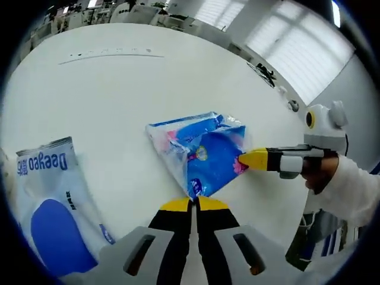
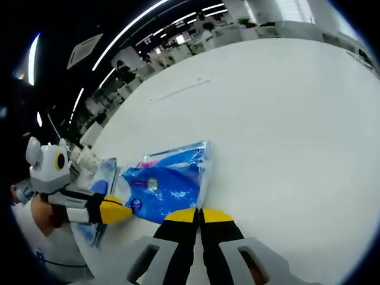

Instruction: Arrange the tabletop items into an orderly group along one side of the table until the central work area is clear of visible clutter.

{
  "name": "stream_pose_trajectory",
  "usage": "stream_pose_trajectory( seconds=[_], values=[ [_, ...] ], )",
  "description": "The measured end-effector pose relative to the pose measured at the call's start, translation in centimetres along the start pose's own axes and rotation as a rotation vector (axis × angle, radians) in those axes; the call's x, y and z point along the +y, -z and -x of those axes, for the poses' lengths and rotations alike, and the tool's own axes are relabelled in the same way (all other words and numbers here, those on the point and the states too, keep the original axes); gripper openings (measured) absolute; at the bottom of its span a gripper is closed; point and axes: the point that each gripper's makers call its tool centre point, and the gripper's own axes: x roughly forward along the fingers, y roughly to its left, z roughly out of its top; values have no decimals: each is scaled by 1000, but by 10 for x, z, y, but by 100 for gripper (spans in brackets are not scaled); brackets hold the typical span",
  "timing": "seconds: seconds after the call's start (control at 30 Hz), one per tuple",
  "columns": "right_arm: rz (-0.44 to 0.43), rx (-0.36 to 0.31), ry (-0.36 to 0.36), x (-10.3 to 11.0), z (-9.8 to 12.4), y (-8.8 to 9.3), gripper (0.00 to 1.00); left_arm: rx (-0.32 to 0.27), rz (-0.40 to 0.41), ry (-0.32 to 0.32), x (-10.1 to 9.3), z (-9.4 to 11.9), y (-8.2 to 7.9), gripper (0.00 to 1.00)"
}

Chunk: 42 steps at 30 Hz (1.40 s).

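Note:
A crumpled blue and white plastic packet (image 1: pixel 202 151) lies on the white table (image 1: pixel 119 101). My left gripper (image 1: pixel 193 202) is shut, its yellow tips pinching the packet's near corner. My right gripper (image 1: pixel 244 159) reaches in from the right and is shut on the packet's right corner. In the right gripper view the same packet (image 2: pixel 169 184) lies just ahead of my right gripper (image 2: pixel 199 212), while the left gripper (image 2: pixel 122 214) holds its left corner. A white and blue Deeyeo pack (image 1: pixel 50 208) lies flat to the left, partly hidden behind the left gripper (image 2: pixel 104 178).
A person's white sleeve (image 1: pixel 356 190) and hand hold the right gripper near the table's right edge (image 1: pixel 279 95). A faint strip of marks (image 1: pixel 113 54) runs across the far side. Desks and windows stand beyond the table.

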Motion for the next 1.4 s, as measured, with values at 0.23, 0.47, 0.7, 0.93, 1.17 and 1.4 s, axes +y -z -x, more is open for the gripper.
stream_pose_trajectory(
  seconds=[0.23,0.47,0.7,0.93,1.17,1.4],
  values=[
    [-27,-21,-7,2,1,-1,0,-10,24,-3,5,-2,-2,0],
    [-5,-24,-8,2,-1,1,0,-25,38,-3,5,-2,-2,0],
    [86,-55,39,-1,4,-8,13,-32,25,-33,7,6,-3,9],
    [51,-207,10,14,34,-35,29,-102,-6,-69,6,29,-10,38],
    [93,-255,-28,33,61,-34,52,-247,-36,-80,3,62,-20,88],
    [55,-254,-82,48,80,-28,71,-289,-28,-100,6,96,-7,100]
  ],
)
